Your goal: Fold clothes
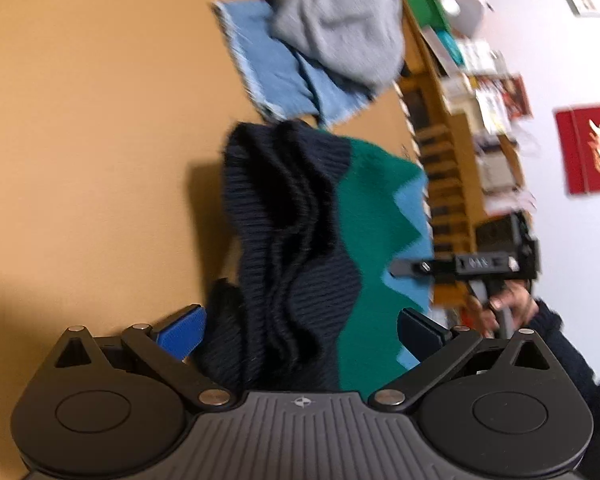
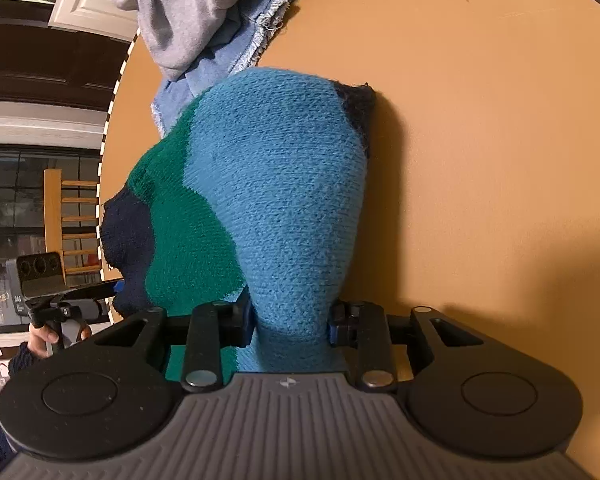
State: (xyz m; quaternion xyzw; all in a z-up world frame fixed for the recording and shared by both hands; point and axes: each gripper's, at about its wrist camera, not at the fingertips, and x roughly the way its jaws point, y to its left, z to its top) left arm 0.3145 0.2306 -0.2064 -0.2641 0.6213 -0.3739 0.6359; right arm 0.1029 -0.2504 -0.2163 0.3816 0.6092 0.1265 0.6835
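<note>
A knitted sweater [image 1: 300, 216] in navy, green and blue lies bunched on the tan round table [image 1: 80, 120]. My left gripper [image 1: 300, 332] stands wide open over its near end. The navy folds lie between the jaws, and the pads [image 1: 184, 330] do not press on them. My right gripper [image 2: 290, 320] is shut on a raised fold of the sweater's [image 2: 276, 200] blue part, which bulges up ahead of the fingers. In the left wrist view the right gripper [image 1: 404, 267] shows at the sweater's right edge, in a person's hand. The left gripper [image 2: 108, 288] shows at the left of the right wrist view.
A grey garment [image 1: 340, 28] lies on a light blue frayed denim piece [image 1: 276, 76] at the table's far side, touching the sweater. Past the table edge [image 2: 104, 152] stand a wooden chair [image 2: 60, 220] and cluttered shelves [image 1: 480, 92].
</note>
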